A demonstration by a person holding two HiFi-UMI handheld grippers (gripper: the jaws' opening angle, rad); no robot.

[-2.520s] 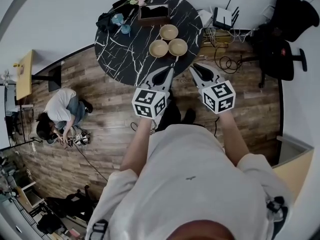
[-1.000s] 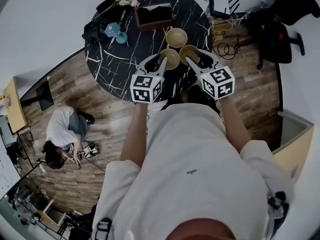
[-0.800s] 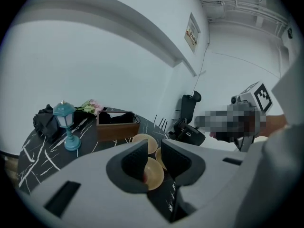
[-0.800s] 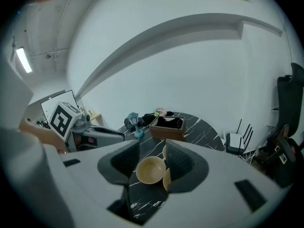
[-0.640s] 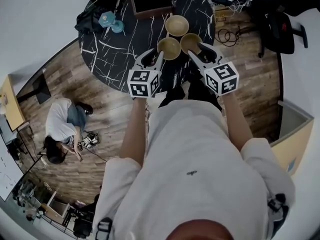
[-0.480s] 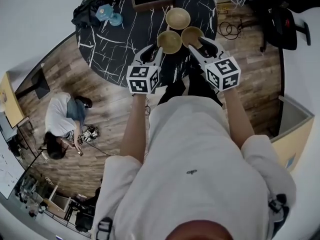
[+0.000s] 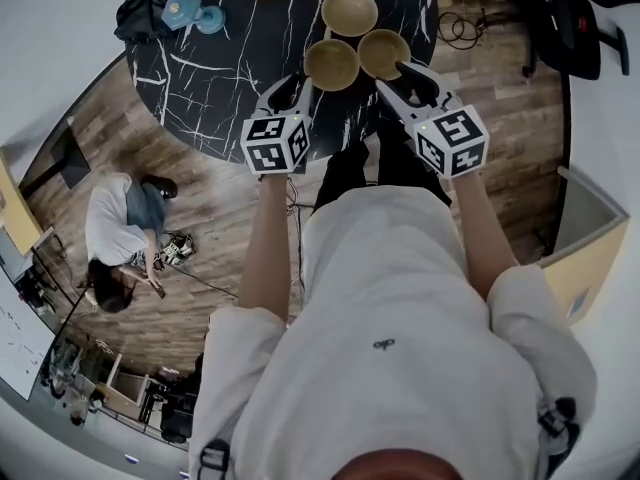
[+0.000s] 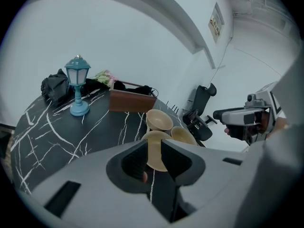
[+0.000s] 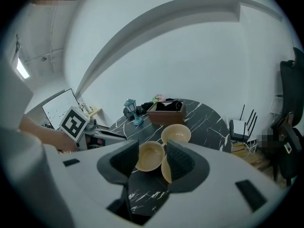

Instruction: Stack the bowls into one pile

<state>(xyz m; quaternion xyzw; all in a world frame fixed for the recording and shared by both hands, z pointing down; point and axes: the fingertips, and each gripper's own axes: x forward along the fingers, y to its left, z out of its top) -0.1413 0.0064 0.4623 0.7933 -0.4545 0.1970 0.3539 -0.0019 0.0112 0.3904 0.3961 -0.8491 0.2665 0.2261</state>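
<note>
Hovering low over the near edge of a round worktop (image 7: 220, 68), upper centre of the head view: two hand-held grippers, both empty. Left hand-held gripper (image 7: 298, 86): jaws at a narrow gap, nothing between the pads, angled down toward the left near bowl (image 7: 332, 63), which shows through the gap in the left gripper view. Right hand-held gripper (image 7: 408, 80): jaws have just been opening and stand wide, nothing between them, its tips close over the right near bowl (image 7: 383, 53). The wide setting probably serves to take a bowl wall or rim. Task items: three tan bowls, all upright and separate, none nested, so stacking has not begun. The far bowl (image 7: 349, 10) sits just behind the near pair. The three cluster tightly, but whether their rims touch cannot be told. Pointing one gripper at each near bowl suggests a lift of one and a steadying of the other, as a judgement only. Surface: black stone-look top with white veining, glossy and likely slippery under a bowl's foot. Other items on it, toward the upper left: blue lantern lamp (image 8: 78, 84), brown wooden box (image 8: 130, 100), pink flowers (image 8: 105, 76), dark bundle (image 8: 54, 87). Room: wood-plank floor (image 7: 200, 218), white walls, a seated person (image 7: 115, 228) at middle left, black office chair (image 7: 570, 28) and loose cables (image 7: 455, 28) at upper right.
</note>
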